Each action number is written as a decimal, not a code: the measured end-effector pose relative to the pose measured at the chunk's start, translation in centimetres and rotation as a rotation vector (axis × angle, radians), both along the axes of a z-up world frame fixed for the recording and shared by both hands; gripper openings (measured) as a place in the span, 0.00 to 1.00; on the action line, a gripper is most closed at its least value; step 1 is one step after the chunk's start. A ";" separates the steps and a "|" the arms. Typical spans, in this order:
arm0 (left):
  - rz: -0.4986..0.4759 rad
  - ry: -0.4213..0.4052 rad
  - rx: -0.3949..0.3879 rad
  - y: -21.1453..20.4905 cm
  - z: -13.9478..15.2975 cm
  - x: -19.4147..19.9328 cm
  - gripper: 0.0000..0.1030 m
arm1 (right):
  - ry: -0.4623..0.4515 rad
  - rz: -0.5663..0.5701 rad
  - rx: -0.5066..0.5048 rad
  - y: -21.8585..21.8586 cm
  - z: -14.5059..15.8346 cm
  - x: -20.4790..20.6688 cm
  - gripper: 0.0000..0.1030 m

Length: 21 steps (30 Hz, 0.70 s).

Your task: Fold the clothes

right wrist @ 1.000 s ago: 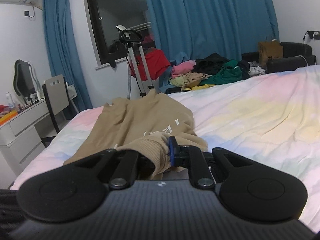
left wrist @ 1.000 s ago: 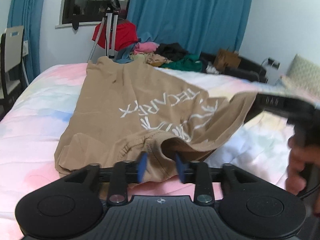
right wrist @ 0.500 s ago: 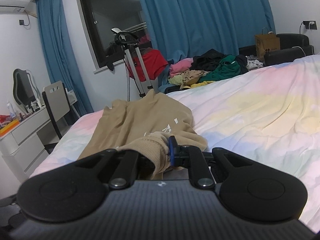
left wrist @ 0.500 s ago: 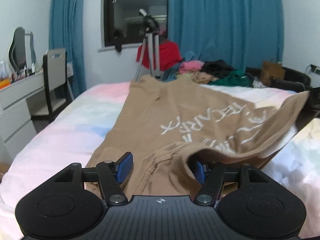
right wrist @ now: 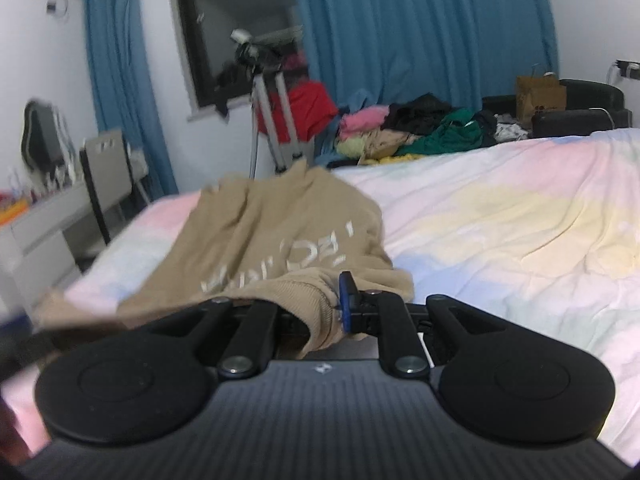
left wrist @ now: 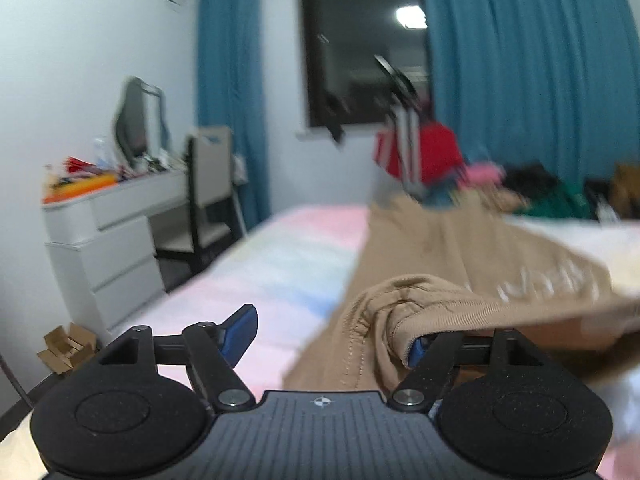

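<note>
Mid-fold. Tan T-shirt [right wrist: 280, 236] lies on bed [right wrist: 520, 220]. Right tongs [right wrist: 320, 304] clamp its ribbed edge; left tongs [left wrist: 332, 336] gape wide, fabric draped over one finger, ungripped. Next: regrip left.

The shirt [right wrist: 280, 236] lies on the bed [right wrist: 500, 232], toward nine o'clock of it. Behind, at twelve o'clock, stands a tripod [right wrist: 272, 120]; at one o'clock, a clothes pile [right wrist: 420, 128]. A desk [left wrist: 112, 216] and chair [left wrist: 208, 184] stand at ten o'clock, beside the bed.
</note>
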<state>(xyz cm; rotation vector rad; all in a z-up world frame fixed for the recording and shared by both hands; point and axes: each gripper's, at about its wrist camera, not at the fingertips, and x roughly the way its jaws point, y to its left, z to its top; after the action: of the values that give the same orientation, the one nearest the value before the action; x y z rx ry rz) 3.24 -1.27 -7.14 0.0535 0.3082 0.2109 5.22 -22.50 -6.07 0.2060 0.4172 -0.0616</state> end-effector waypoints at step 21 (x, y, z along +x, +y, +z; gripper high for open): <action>0.043 -0.145 0.049 -0.8 3.1 -4.3 0.91 | -0.032 -0.319 0.227 -2.7 0.1 -3.3 0.70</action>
<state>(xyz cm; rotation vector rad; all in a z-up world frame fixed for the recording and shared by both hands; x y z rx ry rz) -1.02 -2.12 -4.02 0.0798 0.1599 0.2640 1.96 -25.23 -6.00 0.4962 0.3564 -0.3246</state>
